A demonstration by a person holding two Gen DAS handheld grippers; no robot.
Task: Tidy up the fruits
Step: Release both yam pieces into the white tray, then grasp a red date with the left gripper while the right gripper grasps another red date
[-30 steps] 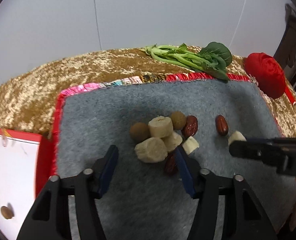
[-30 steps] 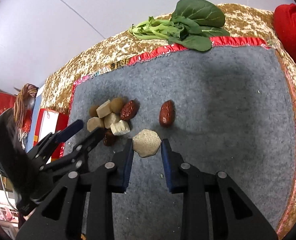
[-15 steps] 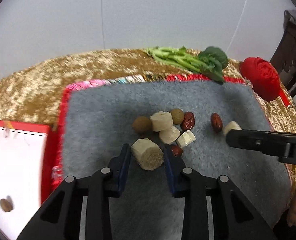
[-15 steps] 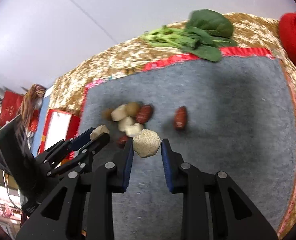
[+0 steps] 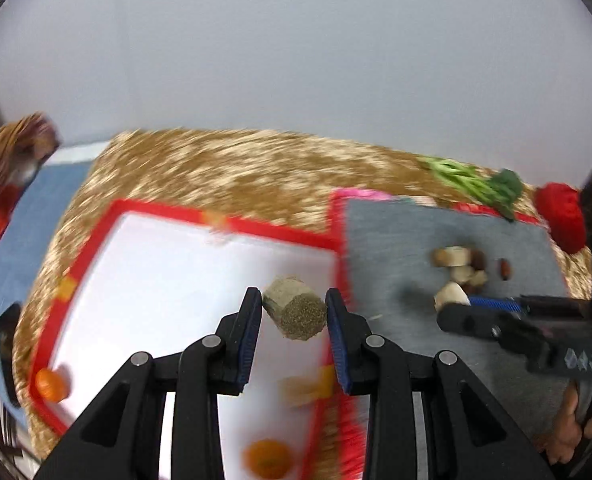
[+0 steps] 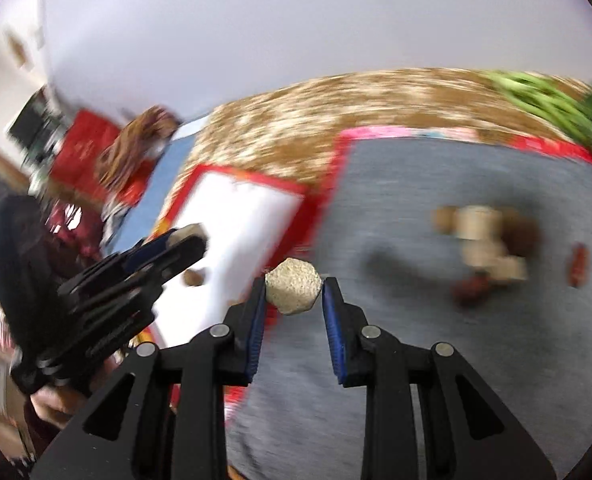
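My left gripper (image 5: 294, 308) is shut on a beige sugarcane chunk (image 5: 295, 307) and hangs over the white tray with a red rim (image 5: 224, 222). My right gripper (image 6: 294, 294) is shut on a second beige chunk (image 6: 293, 286), above the left edge of the grey mat (image 6: 456, 340) beside the tray (image 6: 236, 216). A heap of beige chunks, brown round fruits and red dates (image 5: 462, 266) lies on the mat (image 5: 416, 240); in the right wrist view the heap (image 6: 492, 240) is blurred. The right gripper (image 5: 456, 306) shows in the left wrist view, the left gripper (image 6: 188, 240) in the right.
Two small orange fruits (image 5: 50, 384) (image 5: 268, 458) and a beige piece (image 5: 302, 388) lie in the tray. Green leafy stalks (image 5: 476, 184) and a red cloth ball (image 5: 562, 216) sit at the mat's far edge. A gold cloth (image 5: 224, 168) covers the table.
Both grippers have swung left, each with its chunk. The left one lifted its chunk off the mat and now hangs over the tray; the right one has reached the mat's left edge.
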